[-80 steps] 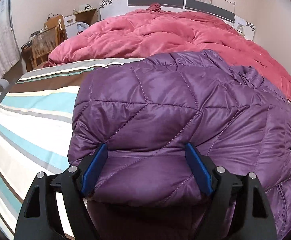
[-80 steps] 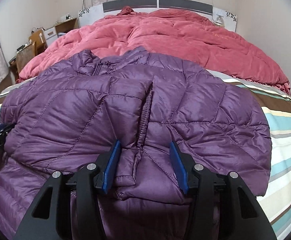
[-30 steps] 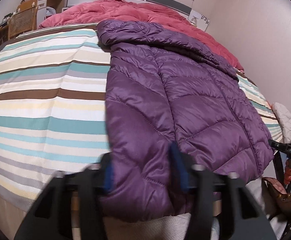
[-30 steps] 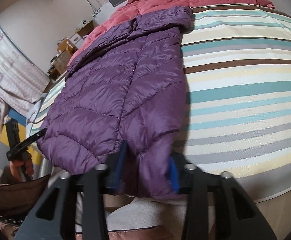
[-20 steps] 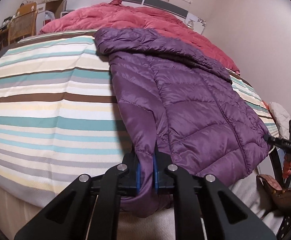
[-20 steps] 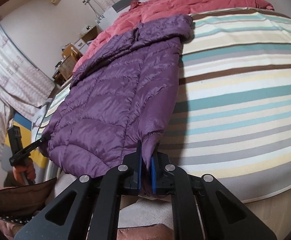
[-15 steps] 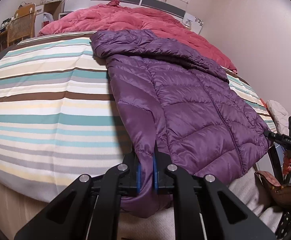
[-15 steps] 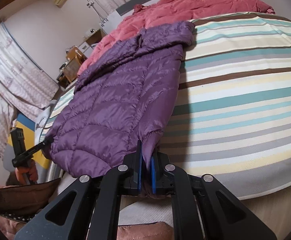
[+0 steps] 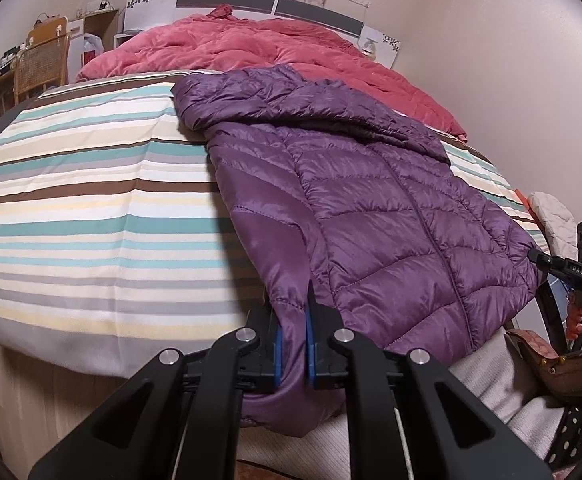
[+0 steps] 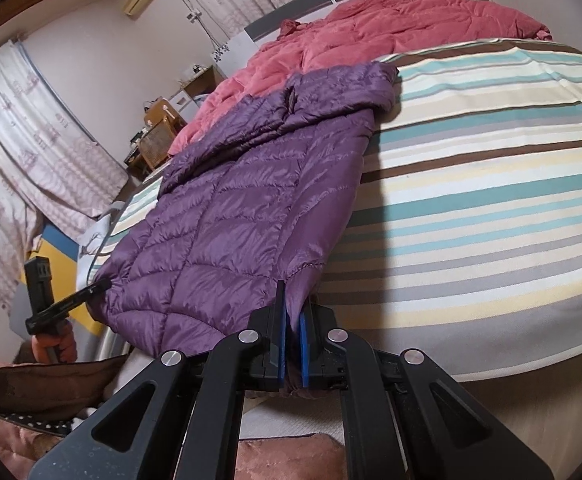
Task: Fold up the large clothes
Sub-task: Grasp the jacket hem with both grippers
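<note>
A purple quilted jacket point(image 9: 371, 208) lies lengthwise on the striped bed, its hem hanging over the near edge and its sleeves folded across the top. My left gripper point(image 9: 291, 340) is shut on the hem's left corner, blue pads pinching the fabric. In the right wrist view the same jacket point(image 10: 243, 200) stretches away to the upper left, and my right gripper point(image 10: 293, 340) is shut on the hem's right corner. Each gripper shows small at the edge of the other's view, held by a hand: the right one point(image 9: 571, 268) and the left one point(image 10: 63, 304).
The striped sheet point(image 9: 83, 200) covers the near half of the bed; a red quilt point(image 9: 259, 48) is heaped by the headboard. A wooden chair point(image 9: 43, 64) and desk stand at the far left. Curtains point(image 10: 23, 132) hang at the left. A wall runs along the bed's right side.
Both grippers went from open around the jacket's hem to shut on it, then lifted the hem corners slightly. The jacket's near edge now rises off the bed edge.
</note>
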### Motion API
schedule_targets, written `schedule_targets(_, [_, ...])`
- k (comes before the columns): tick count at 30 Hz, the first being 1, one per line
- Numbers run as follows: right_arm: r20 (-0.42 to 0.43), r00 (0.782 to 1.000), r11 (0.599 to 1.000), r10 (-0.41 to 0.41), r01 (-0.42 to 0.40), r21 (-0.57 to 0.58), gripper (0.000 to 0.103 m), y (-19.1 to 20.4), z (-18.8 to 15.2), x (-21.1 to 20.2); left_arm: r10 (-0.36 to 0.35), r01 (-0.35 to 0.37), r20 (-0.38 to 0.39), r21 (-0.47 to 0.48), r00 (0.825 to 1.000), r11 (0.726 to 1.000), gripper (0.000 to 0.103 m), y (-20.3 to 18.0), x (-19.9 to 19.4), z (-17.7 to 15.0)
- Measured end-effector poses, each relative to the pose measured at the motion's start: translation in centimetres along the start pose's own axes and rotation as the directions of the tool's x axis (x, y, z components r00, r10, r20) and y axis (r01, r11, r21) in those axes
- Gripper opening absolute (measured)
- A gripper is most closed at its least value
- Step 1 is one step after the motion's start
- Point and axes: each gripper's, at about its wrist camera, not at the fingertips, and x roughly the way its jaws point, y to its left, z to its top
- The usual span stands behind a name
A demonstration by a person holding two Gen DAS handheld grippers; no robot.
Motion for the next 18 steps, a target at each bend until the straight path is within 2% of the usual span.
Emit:
schedule_targets(4, [0.009, 1.000, 1.000, 0.018, -0.018, 0.003, 0.005, -0.1, 0.1, -0.5, -0.005, 0.005, -0.001, 0.006, 1.000, 1.000, 0.007, 0.0, -0.7, -0.2])
schedule_targets(10, [0.032, 0.994, 0.995, 0.101, -0.101, 0.020, 0.005, -0.2, 0.4, -1.9, -0.025, 0.025, 0.018, 0.001, 1.000, 1.000, 0.007, -0.2, -2.8, -0.3])
schedule_targets(14, [0.078, 0.979, 0.980, 0.187, -0.192, 0.056, 0.005, -0.4, 0.9, -3.7, -0.059, 0.060, 0.034, -0.029, 0.998, 0.998, 0.006, 0.2, -4.9, -0.4])
schedule_targets(18, [0.112, 0.965, 0.967, 0.236, -0.244, 0.068, 0.005, -0.5, 1.9, -4.9, -0.113, 0.121, 0.091, -0.091, 0.989, 0.988, 0.004, 1.3, -7.4, 0.3])
